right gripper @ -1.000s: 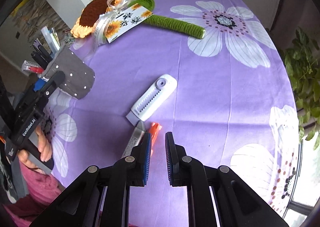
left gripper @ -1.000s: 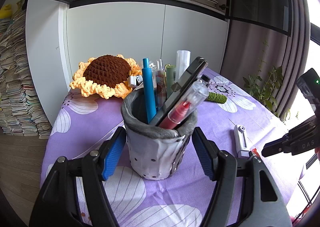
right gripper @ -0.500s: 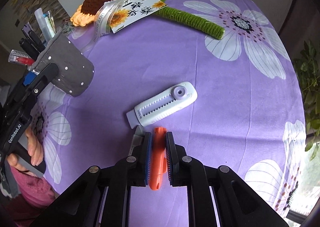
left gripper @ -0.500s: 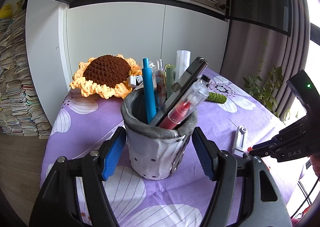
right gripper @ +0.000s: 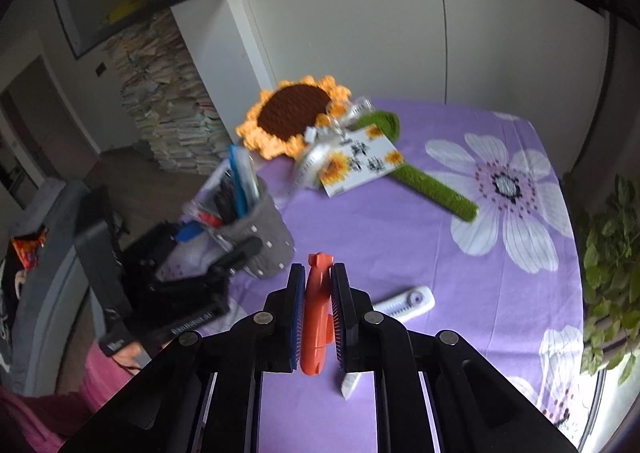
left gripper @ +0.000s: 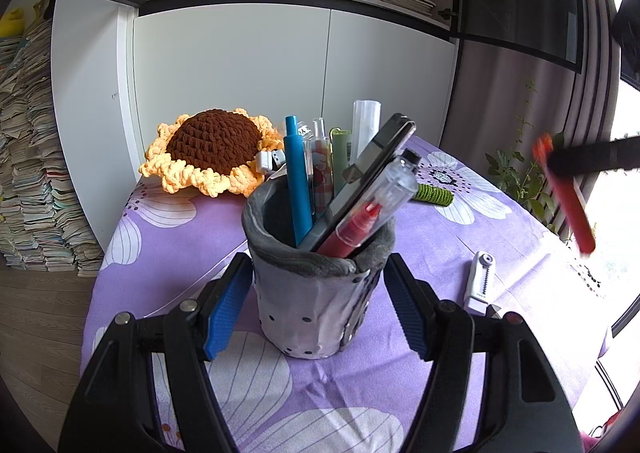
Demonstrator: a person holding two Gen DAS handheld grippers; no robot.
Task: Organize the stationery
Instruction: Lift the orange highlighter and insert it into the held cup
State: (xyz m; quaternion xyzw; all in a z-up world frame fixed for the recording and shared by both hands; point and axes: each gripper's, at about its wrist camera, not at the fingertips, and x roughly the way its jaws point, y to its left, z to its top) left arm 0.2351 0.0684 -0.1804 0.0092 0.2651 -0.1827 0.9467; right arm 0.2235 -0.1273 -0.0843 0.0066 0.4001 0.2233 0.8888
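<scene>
Right gripper (right gripper: 317, 295) fingers clamped on orange cutter (right gripper: 316, 317); left gripper (left gripper: 320, 305) fingers apart around pen holder (left gripper: 316, 293).

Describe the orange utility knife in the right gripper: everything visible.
The orange utility knife is a slim body that looks like plastic, clamped between the blue pads of the right gripper, its notched tip sticking out past the fingertips. It is lifted off the purple tablecloth; nothing else touches it. In the left wrist view it hangs tilted, blurred. No blade can be made out.
</scene>
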